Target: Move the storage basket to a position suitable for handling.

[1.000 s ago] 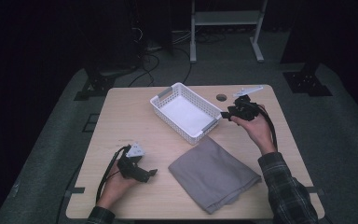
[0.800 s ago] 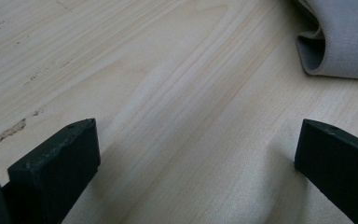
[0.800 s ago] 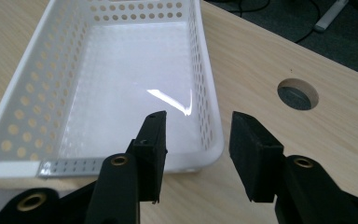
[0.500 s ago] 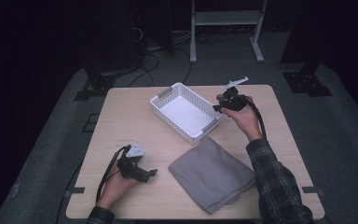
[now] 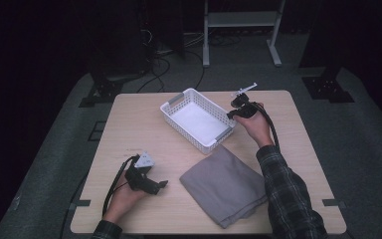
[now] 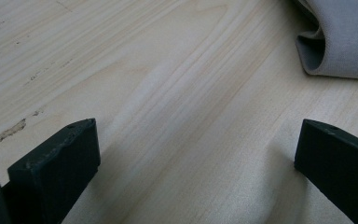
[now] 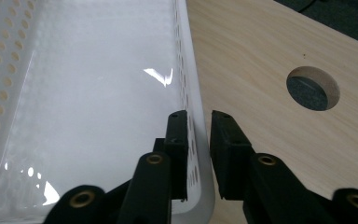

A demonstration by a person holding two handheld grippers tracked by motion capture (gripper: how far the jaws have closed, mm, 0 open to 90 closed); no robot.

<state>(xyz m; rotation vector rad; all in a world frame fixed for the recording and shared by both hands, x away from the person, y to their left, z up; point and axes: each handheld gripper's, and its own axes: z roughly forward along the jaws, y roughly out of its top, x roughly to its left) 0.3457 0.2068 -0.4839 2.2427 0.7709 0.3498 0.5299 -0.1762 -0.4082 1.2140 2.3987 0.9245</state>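
while the left gripper (image 5: pixel 160 185) rests, the right gripper (image 7: pixel 199 140) pinches the basket (image 5: pixel 179 107) wall.

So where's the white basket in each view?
High view: white basket upper centre of tabletop.
Left gripper view: bare tabletop, grey cloth upper right.
Right gripper view: left half, wall between the right gripper's jaws.
Shared landmark: the pale wood tabletop.

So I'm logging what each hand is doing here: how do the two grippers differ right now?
The right gripper has its fingers closed on the white basket wall, one inside and one outside; the left gripper is wide open and holds nothing. The right is at the basket's far corner; the left lies low on the table near the grey cloth. Both have black fingers.
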